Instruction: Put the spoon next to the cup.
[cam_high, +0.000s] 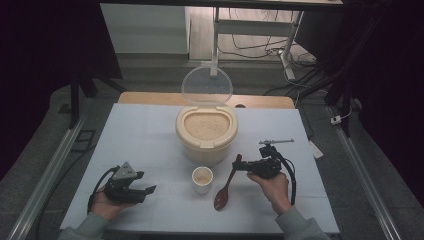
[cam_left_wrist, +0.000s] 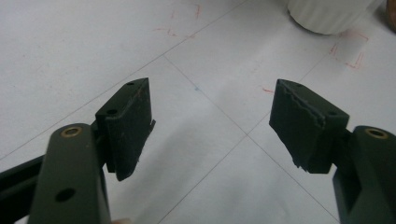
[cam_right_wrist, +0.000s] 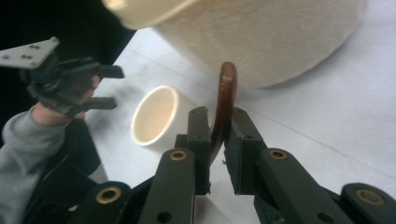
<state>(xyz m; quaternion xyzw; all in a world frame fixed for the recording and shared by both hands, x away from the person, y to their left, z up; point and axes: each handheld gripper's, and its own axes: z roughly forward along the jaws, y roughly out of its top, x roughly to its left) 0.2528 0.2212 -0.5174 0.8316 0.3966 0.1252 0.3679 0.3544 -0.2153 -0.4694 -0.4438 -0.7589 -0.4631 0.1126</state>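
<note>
A cream rice container (cam_high: 205, 132) stands mid-table, full of rice, with its clear lid (cam_high: 206, 86) tipped up behind it. In front of it is a small white cup (cam_high: 202, 179) holding a little rice. My right gripper (cam_high: 237, 167) is shut on the handle of a brown wooden spoon (cam_high: 221, 196), whose bowl hangs low beside the cup. In the right gripper view the jaws (cam_right_wrist: 217, 123) pinch the spoon handle (cam_right_wrist: 226, 91), with the cup (cam_right_wrist: 154, 116) to the left and the container (cam_right_wrist: 261, 37) behind. My left gripper (cam_high: 145, 182) rests open left of the cup, nothing between its jaws (cam_left_wrist: 212, 121).
The table (cam_high: 145, 135) is covered with a white sheet marked with thin grid lines and faint red marks (cam_left_wrist: 350, 51). The cup's base (cam_left_wrist: 327, 14) sits ahead of the left gripper. Metal rails run along both sides of the table. Cables lie on the floor beyond.
</note>
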